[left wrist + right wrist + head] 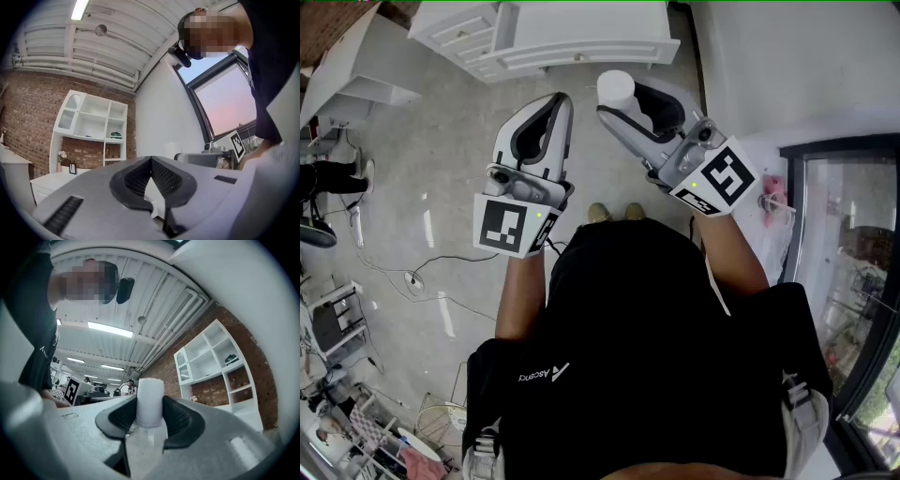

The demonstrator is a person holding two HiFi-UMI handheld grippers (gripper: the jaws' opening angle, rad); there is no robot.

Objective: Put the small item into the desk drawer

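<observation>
**A:** Where is the small item?

**B:** It is in the right gripper. It is a white cylinder standing upright between the two dark pads, which are clamped on its sides. Its top sticks out above them. It is held in the air over the floor, short of the white desk.

**A:** And the left gripper?

**B:** Its jaws are together at the tips, with nothing between them.

**A:** How will the cylinder handle?

**B:** It looks light, going by its size and matte surface. The wall looks smooth and round, so it could twist or slide if the squeeze slackens. Whether it is hollow or soft cannot be seen, so a gentle, even grip seems wise.

**A:** Is that the right place to hold it?

**B:** Probably. The pads sit across the middle of the body on opposite sides, which should keep it from tipping.

**A:** Is the drawer open?

**B:** That cannot be made out from here. The free left gripper would likely have to deal with it.
</observation>
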